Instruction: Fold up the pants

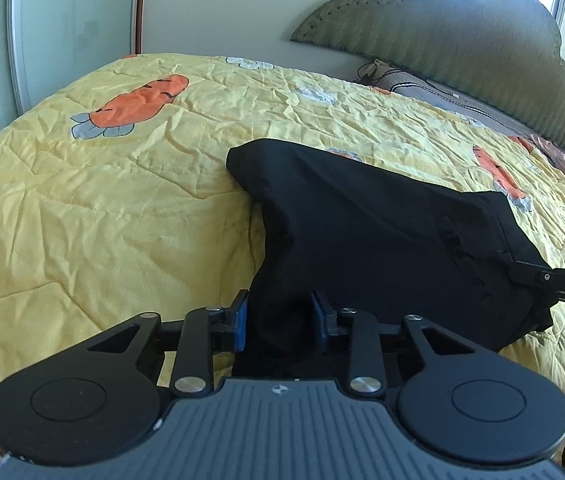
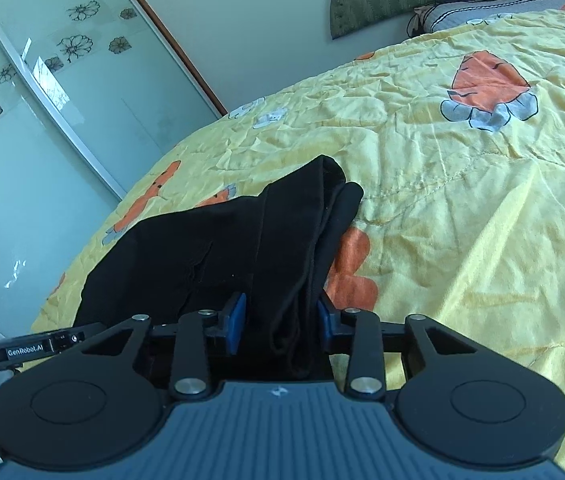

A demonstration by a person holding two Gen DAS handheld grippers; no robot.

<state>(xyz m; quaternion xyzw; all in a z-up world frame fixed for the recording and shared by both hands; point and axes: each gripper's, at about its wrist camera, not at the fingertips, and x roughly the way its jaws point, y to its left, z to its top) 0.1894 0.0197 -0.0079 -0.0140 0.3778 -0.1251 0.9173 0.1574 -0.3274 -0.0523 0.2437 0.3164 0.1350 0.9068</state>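
The pants [image 1: 382, 240] are one black pair, folded into a thick bundle that lies on the yellow bedcover [image 1: 102, 200] and is lifted at its near edge, where both grippers have it. The left gripper [image 1: 279, 322] has its two blue pads [image 1: 239, 326] closed on a bunch of the black cloth. The right gripper [image 2: 280, 326] has its two pads [image 2: 236, 324] closed on several layers of the same cloth, with a thin cord hanging among them. In each wrist view the other gripper shows at the edge, also at the pants. Farther out, the bedcover is wrinkled and printed with orange carrots [image 2: 486, 80] and small white figures. At the head of the bed lies one striped pillow [image 1: 422, 88] before one green headboard [image 1: 462, 40] with a wavy top. Beyond are a pale wall [image 2: 262, 20] and a glass wardrobe door [image 2: 42, 100] with flower drawings.
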